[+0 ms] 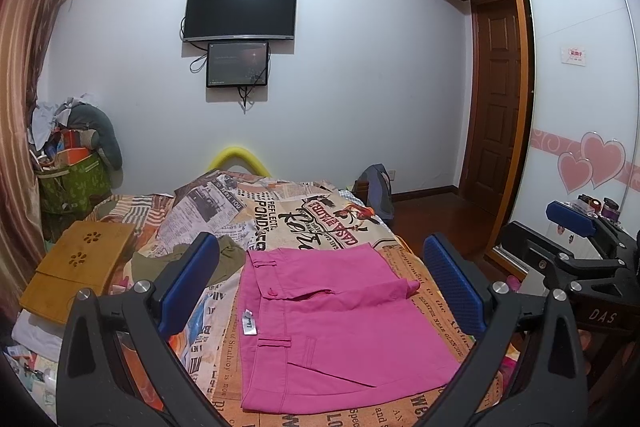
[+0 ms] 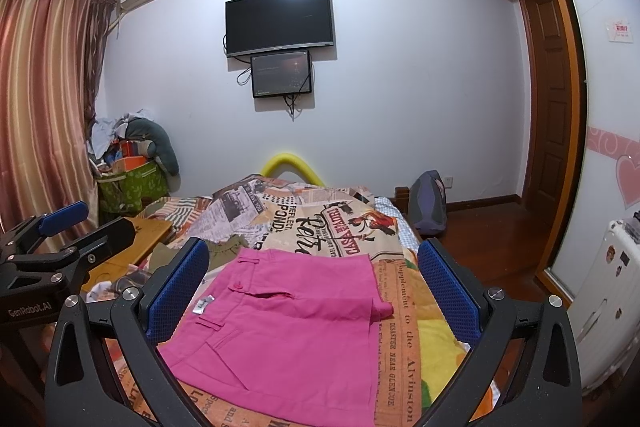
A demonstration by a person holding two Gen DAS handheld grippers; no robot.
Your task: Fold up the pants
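Pink pants (image 1: 336, 331) lie folded flat on the newspaper-print bedspread (image 1: 432, 279), waistband to the left, a small flap turned up at the right edge. They also show in the right wrist view (image 2: 288, 331). My left gripper (image 1: 320, 283) is open and empty, held above the pants, its blue pads (image 1: 188, 279) wide apart. My right gripper (image 2: 312, 287) is open and empty too, above the pants. The right gripper shows at the right of the left wrist view (image 1: 572, 223); the left gripper shows at the left of the right wrist view (image 2: 64, 219).
An olive garment (image 1: 224, 259) lies just left of the pants. A wooden lap tray (image 1: 76, 271) sits on the bed's left side. A backpack (image 1: 378, 191) stands at the bed's far right corner. A wardrobe (image 1: 580, 87) is on the right, with a white appliance (image 2: 608, 303) nearby.
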